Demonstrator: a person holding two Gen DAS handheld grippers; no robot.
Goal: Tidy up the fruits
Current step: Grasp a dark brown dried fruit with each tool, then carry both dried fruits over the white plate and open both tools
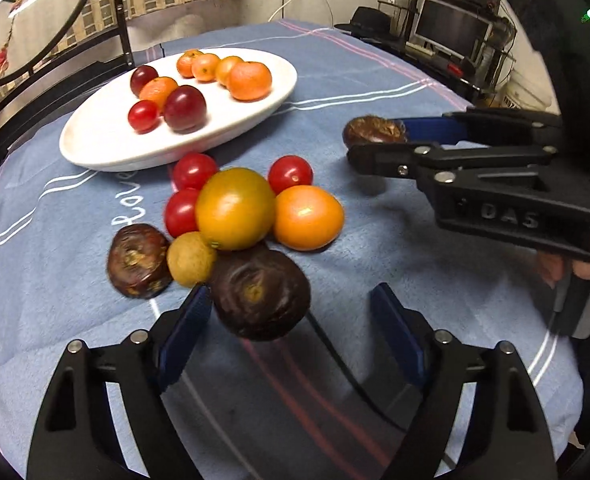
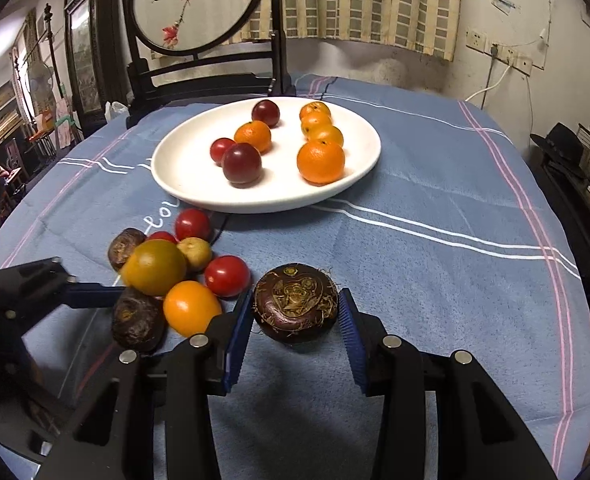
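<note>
A: Where is the next fruit placed relative to the fingers?

B: The white plate (image 2: pixel 167 176) is seen well ahead of both grippers, on the cloth-covered tabletop (image 2: pixel 435 280). The loose pile of fruit (image 1: pixel 235 208) is found just ahead of the left gripper (image 1: pixel 291 312), whose fingers are spread, with a dark fruit (image 1: pixel 261 294) between them, nearer one pad. The right gripper (image 2: pixel 295 320) is spread around a dark round fruit (image 2: pixel 295 304), flat side up, gaps being visible either side; whether it is lifted cannot be told.

A: Any writing?

B: "Love" is stitched on the cloth (image 1: pixel 129 204), and "DAS" is moulded on the right gripper's body.
</note>
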